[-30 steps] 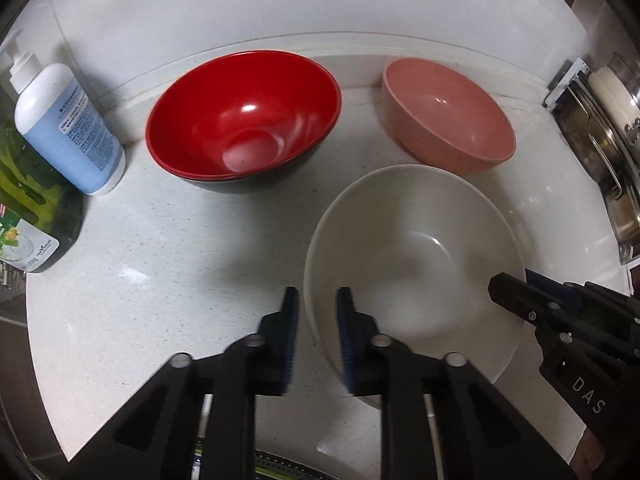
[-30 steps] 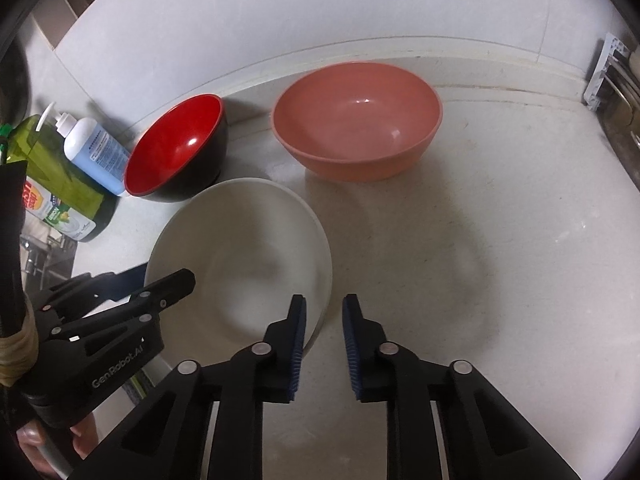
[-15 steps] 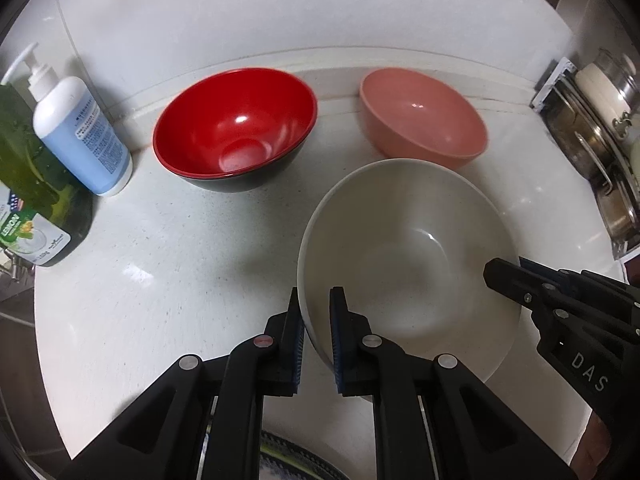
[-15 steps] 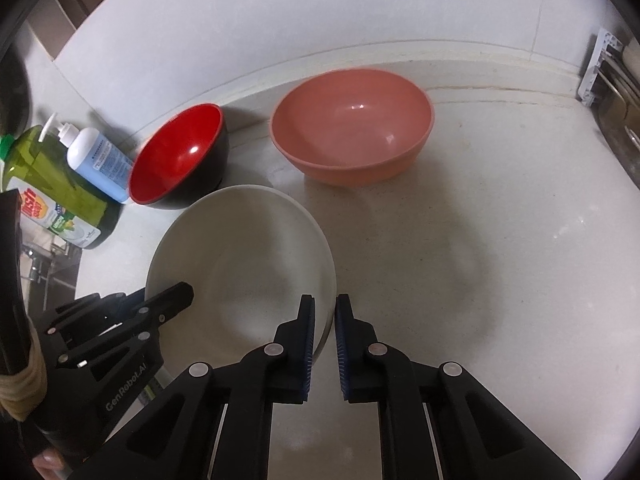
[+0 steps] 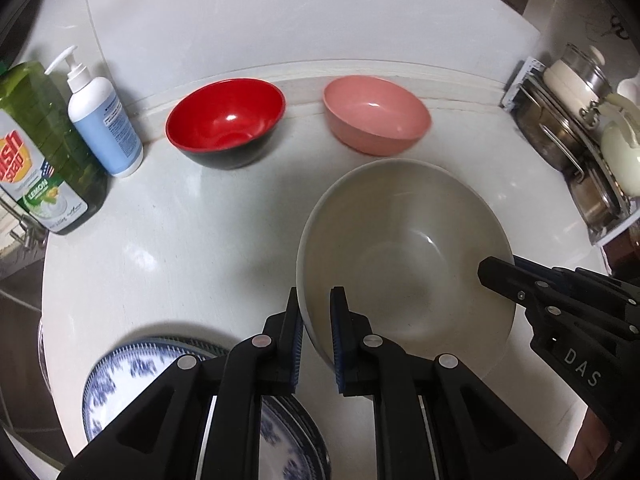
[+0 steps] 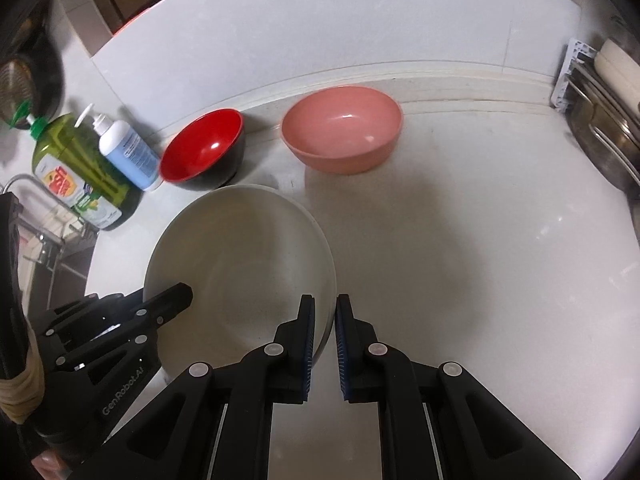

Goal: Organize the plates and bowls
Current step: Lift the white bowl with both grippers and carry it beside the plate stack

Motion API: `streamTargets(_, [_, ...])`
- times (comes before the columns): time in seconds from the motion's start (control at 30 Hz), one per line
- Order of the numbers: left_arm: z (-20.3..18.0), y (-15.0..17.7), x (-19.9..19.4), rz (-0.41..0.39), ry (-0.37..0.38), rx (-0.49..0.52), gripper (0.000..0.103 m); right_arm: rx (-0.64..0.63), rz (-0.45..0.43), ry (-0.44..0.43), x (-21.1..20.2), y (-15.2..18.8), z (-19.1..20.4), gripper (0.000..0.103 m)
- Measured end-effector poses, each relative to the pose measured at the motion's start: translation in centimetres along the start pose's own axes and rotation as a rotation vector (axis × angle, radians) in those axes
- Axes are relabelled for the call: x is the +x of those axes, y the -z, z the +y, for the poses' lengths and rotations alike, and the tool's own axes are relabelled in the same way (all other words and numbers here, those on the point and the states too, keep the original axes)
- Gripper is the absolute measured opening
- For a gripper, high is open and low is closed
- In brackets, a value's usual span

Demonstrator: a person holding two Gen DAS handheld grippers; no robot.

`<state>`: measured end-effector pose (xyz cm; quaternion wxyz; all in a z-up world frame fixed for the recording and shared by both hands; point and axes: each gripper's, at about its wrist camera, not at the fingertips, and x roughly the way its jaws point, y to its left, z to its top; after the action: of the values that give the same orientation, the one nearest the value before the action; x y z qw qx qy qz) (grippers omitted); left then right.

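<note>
Grip: we had both sets of fingers clamped on the white bowl [image 5: 404, 256], left gripper [image 5: 316, 340] on its near rim, right gripper [image 6: 325, 344] on the opposite rim.
Position: bowl apparently raised off the desk [image 6: 480, 240], near the patterned plate [image 5: 132, 376].
Risk: uneven hand movement could twist the thin rim out of either pinch.
Contents: white, red bowl [image 5: 226, 122] and pink bowl [image 5: 376, 114] all held nothing.

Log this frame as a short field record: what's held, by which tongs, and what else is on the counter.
held item: white bowl
left tongs: shut on its near-left rim
right tongs: shut on the opposite rim
red bowl: at back, empty
pink bowl: at back, empty
patterned plates: near edge, stacked
soap bottles: left side
</note>
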<state>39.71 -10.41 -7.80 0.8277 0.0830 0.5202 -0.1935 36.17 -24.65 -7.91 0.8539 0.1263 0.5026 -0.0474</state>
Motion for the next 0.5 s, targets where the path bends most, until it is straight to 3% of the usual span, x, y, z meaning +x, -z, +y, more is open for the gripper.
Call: streamTargets(0.5, [-4.4,3.8,0.0,0.040,0.021,0.047,0.014,0.014,0.011,0.033,-2.9,4.8,-2.2,0.012])
